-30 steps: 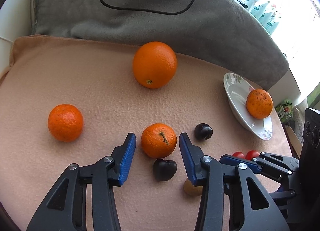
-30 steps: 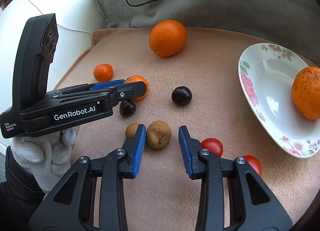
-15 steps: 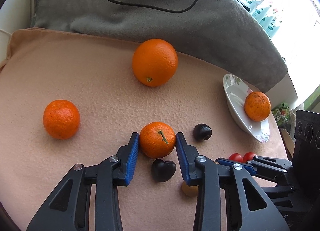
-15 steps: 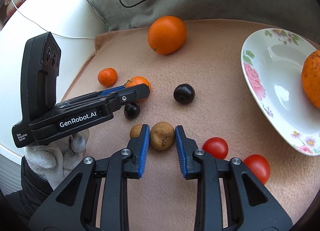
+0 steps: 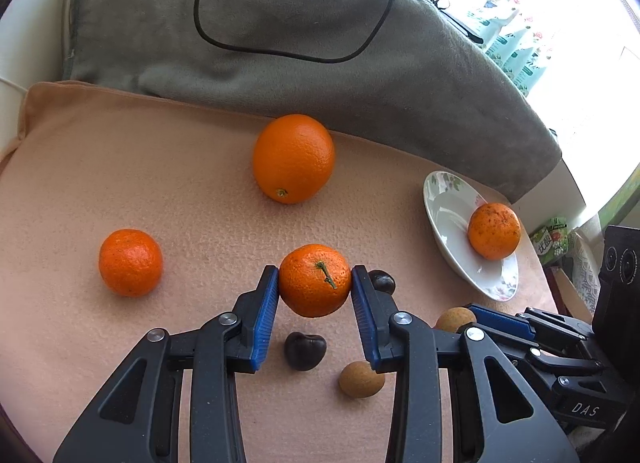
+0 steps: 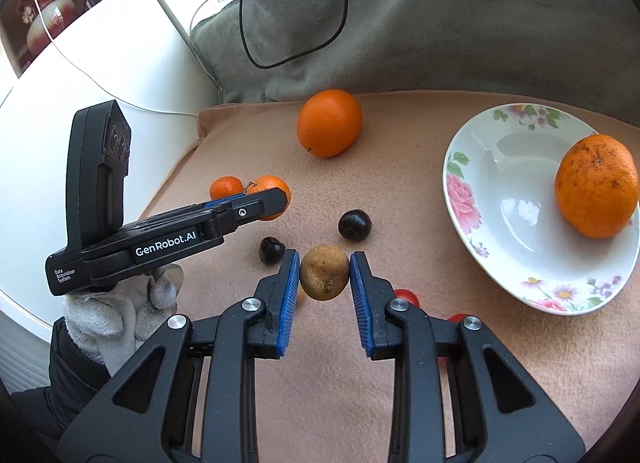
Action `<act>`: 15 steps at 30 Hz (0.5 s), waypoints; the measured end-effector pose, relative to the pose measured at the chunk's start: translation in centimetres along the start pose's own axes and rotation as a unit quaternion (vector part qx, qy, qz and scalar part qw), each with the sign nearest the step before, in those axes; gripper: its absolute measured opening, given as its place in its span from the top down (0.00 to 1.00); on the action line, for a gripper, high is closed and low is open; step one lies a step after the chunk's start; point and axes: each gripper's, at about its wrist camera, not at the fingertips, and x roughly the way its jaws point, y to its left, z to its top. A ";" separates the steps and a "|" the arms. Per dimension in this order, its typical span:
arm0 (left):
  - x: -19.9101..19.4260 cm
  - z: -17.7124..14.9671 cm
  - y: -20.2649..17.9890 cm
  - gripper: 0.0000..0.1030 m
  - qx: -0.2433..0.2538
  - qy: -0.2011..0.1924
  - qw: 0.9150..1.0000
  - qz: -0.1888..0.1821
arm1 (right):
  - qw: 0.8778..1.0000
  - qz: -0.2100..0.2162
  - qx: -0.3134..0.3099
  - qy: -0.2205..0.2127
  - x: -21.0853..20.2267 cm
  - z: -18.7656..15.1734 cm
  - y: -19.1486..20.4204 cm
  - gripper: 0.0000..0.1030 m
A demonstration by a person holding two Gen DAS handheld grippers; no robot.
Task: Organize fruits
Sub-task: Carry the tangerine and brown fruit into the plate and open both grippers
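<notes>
In the left wrist view our left claw (image 5: 315, 295) pinches the stemmed mandarin (image 5: 315, 280) at its widest, lifted clear of the peach cloth (image 5: 120, 167), while in the right wrist view our right claw (image 6: 325, 275) clamps the brown longan (image 6: 324, 272), presumably bound for the floral plate (image 6: 464, 199).

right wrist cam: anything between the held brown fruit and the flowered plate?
Bare blanket only, in the right wrist view. The brown fruit sits clamped in the right gripper; the stretch toward the plate holds nothing. The dark cherry lies just off that line.
</notes>
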 end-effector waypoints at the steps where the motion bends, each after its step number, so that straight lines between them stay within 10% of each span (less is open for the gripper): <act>1: -0.1 0.1 -0.2 0.66 0.002 -0.001 1.000 -0.002 | 1.000 -0.003 0.002 -0.005 -0.4 0.0 -0.2 0.73; 15: 0.9 1.5 -4.6 0.66 0.032 -0.005 0.999 -0.032 | 0.997 -0.053 0.018 -0.054 -5.8 -0.4 -3.7 0.73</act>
